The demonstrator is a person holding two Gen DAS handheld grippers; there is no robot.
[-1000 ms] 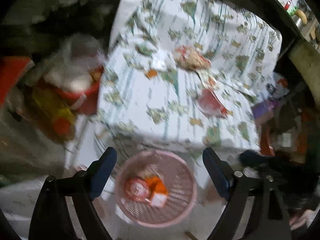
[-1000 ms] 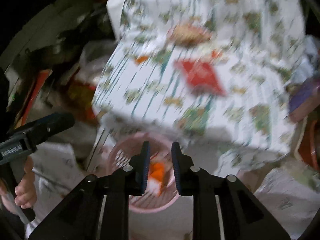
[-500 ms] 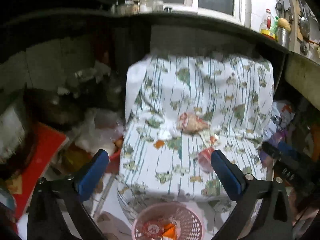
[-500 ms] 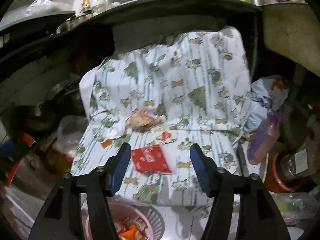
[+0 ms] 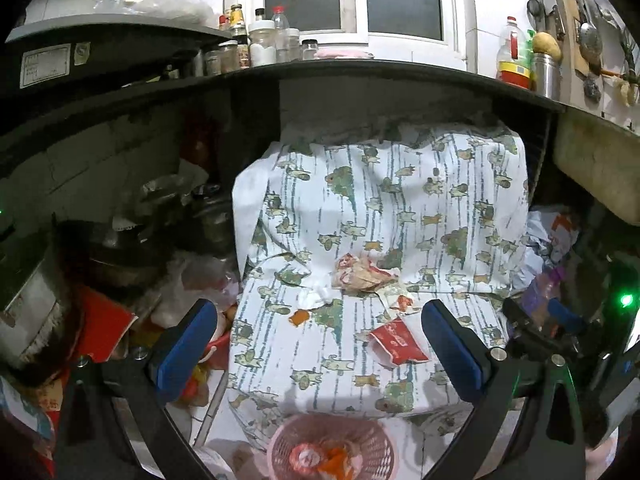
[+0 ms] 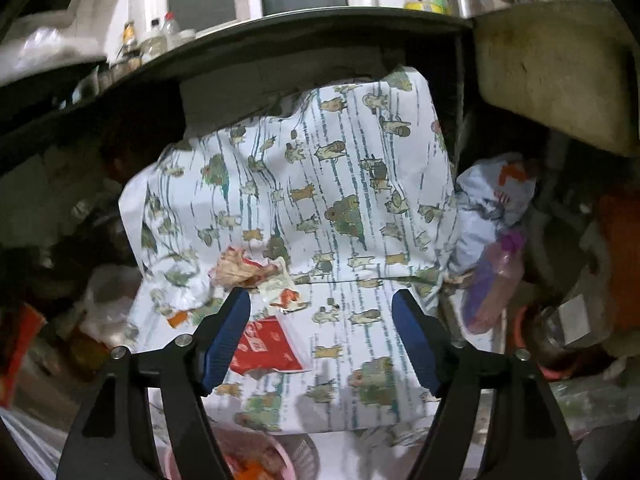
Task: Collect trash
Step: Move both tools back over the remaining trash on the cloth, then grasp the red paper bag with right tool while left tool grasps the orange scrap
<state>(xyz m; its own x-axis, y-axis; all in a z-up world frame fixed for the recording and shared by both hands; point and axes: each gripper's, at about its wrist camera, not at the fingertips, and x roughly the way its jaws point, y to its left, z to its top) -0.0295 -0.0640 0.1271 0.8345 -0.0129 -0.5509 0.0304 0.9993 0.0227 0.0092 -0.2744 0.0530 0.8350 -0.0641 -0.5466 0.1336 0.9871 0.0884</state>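
Observation:
A chair under a patterned cloth point(image 5: 348, 344) holds trash: a red wrapper point(image 5: 398, 345), a crumpled brown wrapper point(image 5: 362, 274), a white tissue point(image 5: 318, 296), an orange scrap point(image 5: 299, 317) and a small white-red packet point(image 5: 402, 302). A pink basket point(image 5: 332, 448) with trash stands on the floor in front. My left gripper point(image 5: 320, 346) is open and empty above the seat's front. My right gripper point(image 6: 322, 338) is open and empty, with the red wrapper point(image 6: 268, 346) by its left finger. The brown wrapper point(image 6: 240, 268) and basket point(image 6: 240, 462) also show there.
A dark counter point(image 5: 320, 76) with jars and bottles overhangs the chair. Pots, bags and a red board point(image 5: 100, 328) crowd the floor at left. A white bag point(image 6: 492, 200), a purple bottle point(image 6: 494, 280) and an orange tub point(image 6: 616, 240) sit at right. The right gripper shows at the left view's right edge point(image 5: 540, 336).
Both grippers rose from over the pink basket and tilted up toward the chair seat. The right gripper opened from shut. The basket slid to the bottom edge of both views.

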